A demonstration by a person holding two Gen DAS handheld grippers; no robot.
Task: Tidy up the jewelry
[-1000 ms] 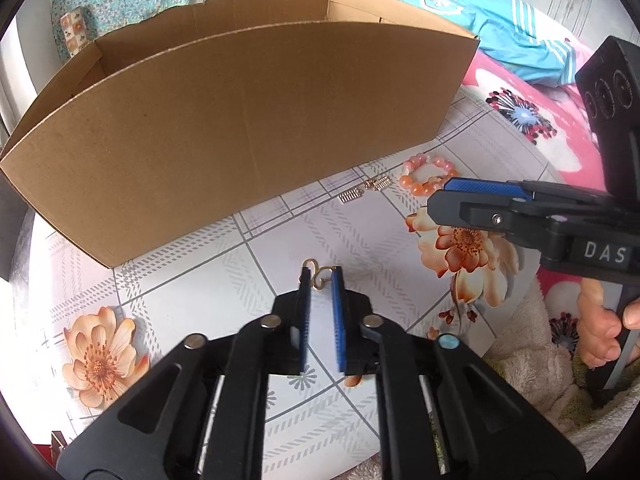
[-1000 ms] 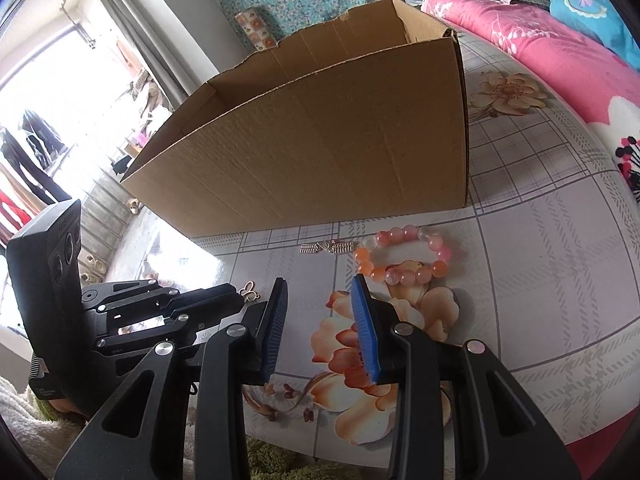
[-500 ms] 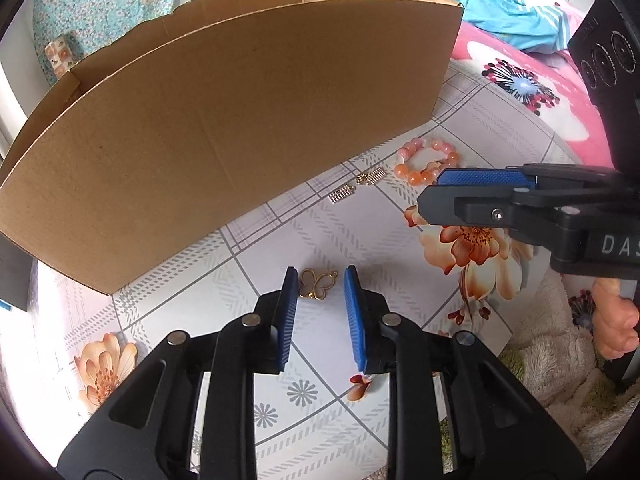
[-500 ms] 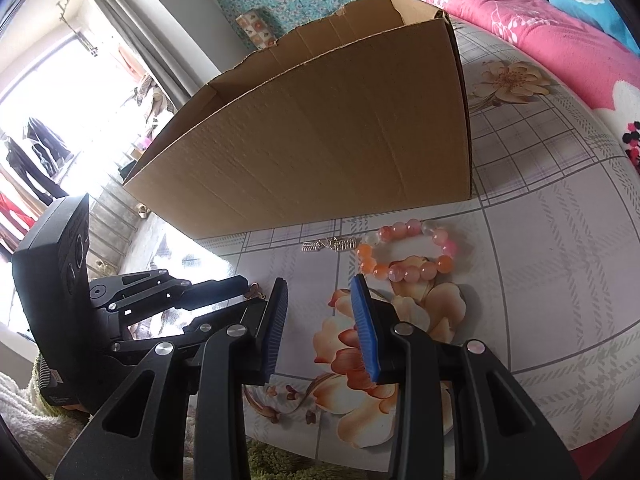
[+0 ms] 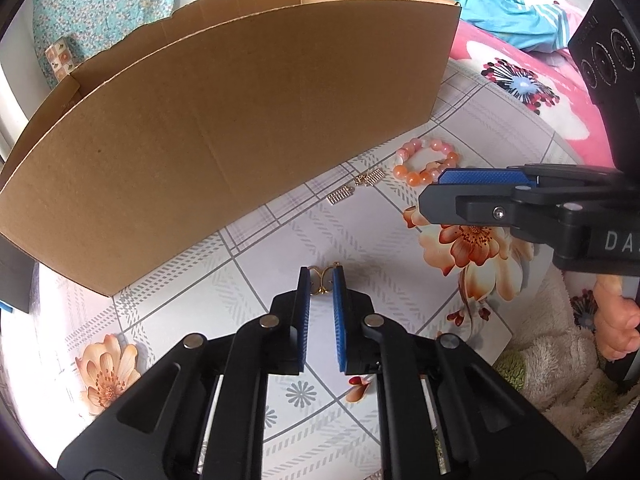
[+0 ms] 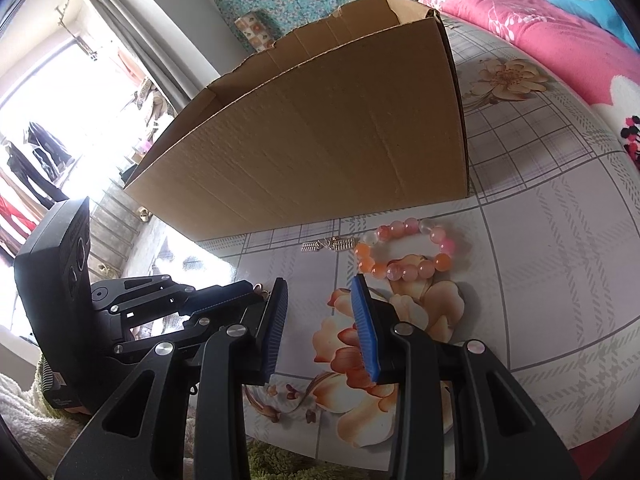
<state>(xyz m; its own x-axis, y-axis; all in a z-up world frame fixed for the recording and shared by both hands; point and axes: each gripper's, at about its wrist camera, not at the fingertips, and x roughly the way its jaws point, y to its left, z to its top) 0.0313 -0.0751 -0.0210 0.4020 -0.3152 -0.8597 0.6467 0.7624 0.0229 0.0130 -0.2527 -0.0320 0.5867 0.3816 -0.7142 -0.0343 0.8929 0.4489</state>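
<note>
Left gripper [image 5: 321,280] has its blue pads narrowed around the gold earring [image 5: 322,282] on the floral tablecloth [image 5: 400,236]; contact cannot be confirmed. Right gripper [image 6: 318,292] is parted wide, holding nothing, near the bead bracelet [image 6: 404,250]. Two small metal charms [image 5: 356,186] lie left of the bracelet, just before the cardboard box [image 5: 224,120].

Your left wrist camera looks down close over the table, cardboard box [image 5: 224,128] filling its upper frame. Your right wrist camera sits lower, further right, facing the same box [image 6: 340,152]. Both views share the bead bracelet [image 5: 426,162] [image 6: 404,252].
</note>
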